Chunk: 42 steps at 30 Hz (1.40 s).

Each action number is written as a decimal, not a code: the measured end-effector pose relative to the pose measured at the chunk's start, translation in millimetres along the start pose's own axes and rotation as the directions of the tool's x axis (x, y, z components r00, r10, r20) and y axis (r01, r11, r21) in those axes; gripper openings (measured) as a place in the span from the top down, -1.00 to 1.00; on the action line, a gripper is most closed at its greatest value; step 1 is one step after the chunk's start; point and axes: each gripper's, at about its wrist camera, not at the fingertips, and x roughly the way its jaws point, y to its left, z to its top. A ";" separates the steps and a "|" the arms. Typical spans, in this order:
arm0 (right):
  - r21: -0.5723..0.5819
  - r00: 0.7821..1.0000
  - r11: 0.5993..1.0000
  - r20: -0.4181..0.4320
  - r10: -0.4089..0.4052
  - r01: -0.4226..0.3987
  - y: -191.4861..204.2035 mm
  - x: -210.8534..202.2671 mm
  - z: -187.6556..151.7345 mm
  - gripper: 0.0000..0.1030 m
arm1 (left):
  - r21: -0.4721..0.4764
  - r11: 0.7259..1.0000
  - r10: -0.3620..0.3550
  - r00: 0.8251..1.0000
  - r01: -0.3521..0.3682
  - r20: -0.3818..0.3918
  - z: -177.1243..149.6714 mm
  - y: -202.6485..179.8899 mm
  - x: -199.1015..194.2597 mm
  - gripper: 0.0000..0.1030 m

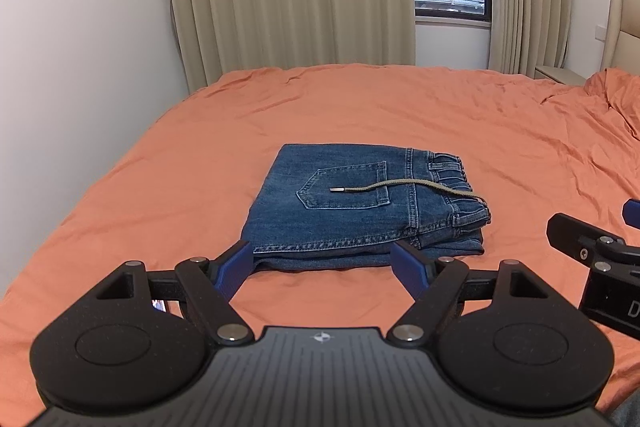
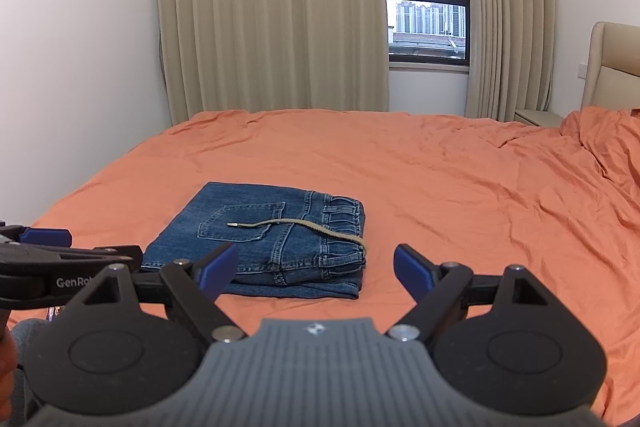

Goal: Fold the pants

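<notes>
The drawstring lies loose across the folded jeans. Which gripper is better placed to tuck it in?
Probably the left gripper: it is open directly before the jeans, while the right gripper sits toward their waistband side.

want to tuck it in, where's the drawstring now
The drawstring lies loose on top of the folded jeans, running from the waistband at the right across the back pocket.

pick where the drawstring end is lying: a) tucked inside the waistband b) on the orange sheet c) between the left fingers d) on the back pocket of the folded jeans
D: the drawstring runs from the waistband across the folded jeans, and its metal tip rests on the back pocket.
</notes>
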 end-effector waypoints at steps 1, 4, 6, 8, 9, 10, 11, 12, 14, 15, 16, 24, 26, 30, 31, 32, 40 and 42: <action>0.002 1.000 1.000 -0.002 0.001 -0.001 -0.5 0.4 0.5 -0.58 | 0.002 1.000 0.000 1.000 0.000 0.000 0.1 -0.2 0.0 -0.78; 0.007 1.000 1.000 -0.004 0.002 -0.002 -1.2 -0.4 0.6 -0.58 | 0.003 1.000 0.001 1.000 -0.001 0.000 0.1 0.3 -0.3 -0.78; 0.008 1.000 1.000 -0.006 0.003 -0.003 -1.3 -0.7 0.6 -0.58 | 0.002 1.000 0.001 1.000 -0.001 0.000 0.2 0.6 -0.4 -0.78; 0.008 1.000 1.000 -0.006 0.005 -0.005 -1.2 -1.1 0.8 -0.58 | 0.004 1.000 0.003 1.000 -0.003 0.002 0.2 0.5 -0.6 -0.78; 0.007 1.000 1.000 -0.006 0.004 -0.004 -1.0 -1.1 0.8 -0.58 | 0.003 1.000 0.004 1.000 -0.004 0.003 0.2 0.4 -0.8 -0.78; 0.006 1.000 1.000 -0.006 0.005 -0.004 -0.8 -1.3 0.8 -0.58 | 0.003 1.000 0.004 1.000 -0.004 0.004 0.4 1.0 -1.0 -0.78; 0.005 1.000 1.000 -0.005 0.005 -0.005 -0.8 -1.6 0.8 -0.58 | 0.002 1.000 0.004 1.000 -0.004 0.004 0.7 1.5 -1.1 -0.78; 0.005 1.000 1.000 -0.004 0.005 -0.005 -0.8 -1.6 0.8 -0.58 | 0.001 1.000 0.003 1.000 -0.003 0.005 0.9 2.3 -1.1 -0.78; 0.003 1.000 1.000 -0.005 0.006 -0.006 -1.2 -1.7 0.7 -0.58 | 0.001 1.000 0.002 1.000 -0.002 0.005 1.0 3.2 -1.2 -0.78; 0.004 1.000 1.000 -0.005 0.006 -0.006 -1.4 -1.6 0.4 -0.58 | 0.001 1.000 0.002 1.000 -0.002 0.005 1.0 3.4 -1.3 -0.78; 0.005 1.000 1.000 -0.006 0.006 -0.006 -1.6 -1.5 0.2 -0.58 | 0.002 1.000 0.002 1.000 -0.002 0.006 1.1 3.3 -1.1 -0.78; 0.004 1.000 1.000 -0.016 0.007 -0.007 -0.9 -0.3 -2.2 -0.58 | 0.003 1.000 0.000 1.000 0.000 0.005 1.0 3.5 -1.9 -0.78; 0.005 1.000 1.000 -0.017 0.009 -0.009 -1.5 -0.3 -1.4 -0.58 | 0.007 1.000 -0.003 1.000 0.003 0.006 1.2 3.7 -2.5 -0.78; 0.004 1.000 1.000 -0.016 0.009 -0.009 -1.2 -0.2 -1.2 -0.58 | 0.030 1.000 -0.002 1.000 0.001 0.016 1.5 1.7 -4.3 -0.78; 0.004 1.000 1.000 -0.016 0.009 -0.009 -1.2 -0.1 -1.3 -0.58 | 0.033 0.999 -0.001 1.000 0.001 0.019 1.3 1.1 -5.1 -0.78; 0.003 1.000 1.000 -0.016 0.009 -0.009 -0.9 0.1 -1.2 -0.58 | 0.033 0.999 -0.003 1.000 0.002 0.022 1.1 0.6 -5.8 -0.78; 0.009 1.000 1.000 -0.025 0.010 -0.010 0.4 0.3 -1.7 -0.58 | 0.034 0.999 -0.007 1.000 0.006 0.028 1.9 3.1 -6.2 -0.78; 0.008 1.000 1.000 -0.025 0.010 -0.010 0.5 0.3 -2.0 -0.58 | 0.035 0.999 -0.010 1.000 0.009 0.030 1.9 3.2 -5.5 -0.78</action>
